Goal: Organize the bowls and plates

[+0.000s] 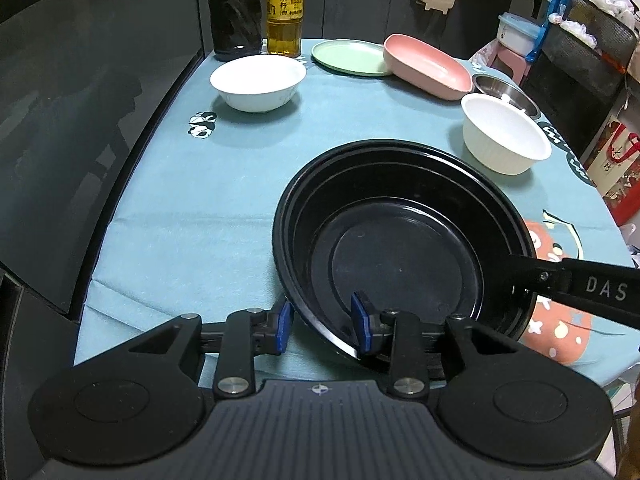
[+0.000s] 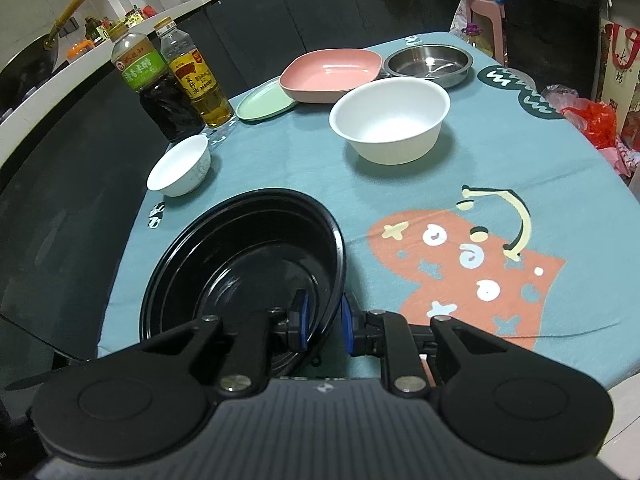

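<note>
Both claws [image 1: 323, 326] [image 2: 324, 326] straddle the black bowl's [image 1: 400, 240] rim.

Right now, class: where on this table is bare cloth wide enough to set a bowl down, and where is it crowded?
Free: the cloth's left strip between small white bowl and black bowl; the heart print. Crowded: the far end, around bottles, green plate, pink dish, steel pan.

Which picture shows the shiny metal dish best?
The right wrist view: the metal dish shows nearly whole, rim and inside, beside the pink dish. In the left wrist view only a sliver peeks out behind the big white bowl.
</note>
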Demonstrator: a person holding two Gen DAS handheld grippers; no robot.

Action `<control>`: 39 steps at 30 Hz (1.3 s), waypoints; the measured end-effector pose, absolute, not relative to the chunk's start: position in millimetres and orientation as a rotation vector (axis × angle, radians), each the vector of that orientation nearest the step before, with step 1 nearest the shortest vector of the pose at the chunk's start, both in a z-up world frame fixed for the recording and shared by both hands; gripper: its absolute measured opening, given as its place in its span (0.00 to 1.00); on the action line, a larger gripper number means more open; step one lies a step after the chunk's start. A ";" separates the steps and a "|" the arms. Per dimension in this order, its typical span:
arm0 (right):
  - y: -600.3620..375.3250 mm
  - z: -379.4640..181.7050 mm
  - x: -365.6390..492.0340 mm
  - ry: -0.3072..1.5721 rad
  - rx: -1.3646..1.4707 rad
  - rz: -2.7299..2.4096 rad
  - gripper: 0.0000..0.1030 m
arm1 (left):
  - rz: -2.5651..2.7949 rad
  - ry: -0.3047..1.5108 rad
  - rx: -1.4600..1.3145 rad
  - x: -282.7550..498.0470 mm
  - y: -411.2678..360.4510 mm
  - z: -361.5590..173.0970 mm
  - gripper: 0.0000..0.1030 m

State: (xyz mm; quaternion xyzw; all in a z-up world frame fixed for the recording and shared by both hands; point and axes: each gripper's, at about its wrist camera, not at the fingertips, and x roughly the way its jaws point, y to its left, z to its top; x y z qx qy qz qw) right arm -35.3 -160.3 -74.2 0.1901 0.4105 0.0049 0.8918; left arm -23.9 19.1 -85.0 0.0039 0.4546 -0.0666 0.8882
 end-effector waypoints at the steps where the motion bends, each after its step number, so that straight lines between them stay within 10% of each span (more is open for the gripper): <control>1: -160.5 -74.2 -35.6 0.851 0.391 0.007 0.19 | -0.137 0.945 0.007 -23.8 19.7 -84.7 0.29; 39: -194.3 -67.5 2.6 0.800 0.393 -0.090 0.34 | -0.153 0.853 0.034 31.2 -17.0 -49.3 0.35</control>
